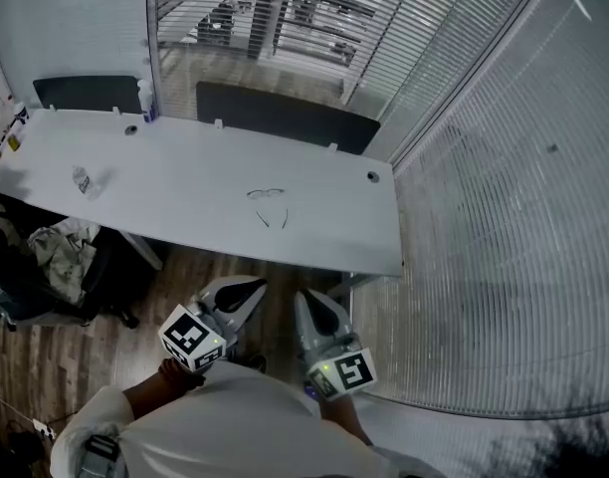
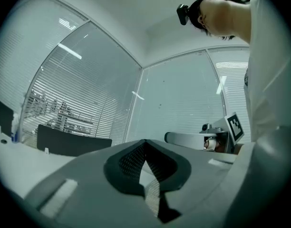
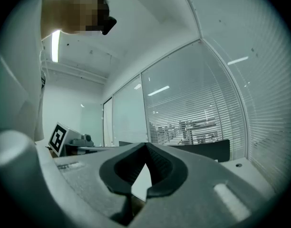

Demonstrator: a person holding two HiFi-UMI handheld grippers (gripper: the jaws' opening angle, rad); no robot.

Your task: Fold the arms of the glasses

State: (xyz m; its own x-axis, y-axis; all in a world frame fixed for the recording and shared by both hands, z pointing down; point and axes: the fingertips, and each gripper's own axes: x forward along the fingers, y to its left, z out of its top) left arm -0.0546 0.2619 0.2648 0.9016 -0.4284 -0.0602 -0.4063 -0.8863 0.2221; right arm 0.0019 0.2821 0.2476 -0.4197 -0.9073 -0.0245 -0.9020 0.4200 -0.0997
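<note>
Wire-rimmed glasses [image 1: 268,205], small and faint, lie mid-frame on the white table [image 1: 185,182], arms unfolded. Lower centre, left gripper [image 1: 253,287] and right gripper [image 1: 304,297] hover closed, empty, short of the table's near edge

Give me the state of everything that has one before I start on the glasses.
glasses: arms unfolded, lying on the table, nothing touching them.
left gripper: shut, empty, short of the table.
right gripper: shut, empty, short of the table.
bottle: upright at the table's far edge.
</note>
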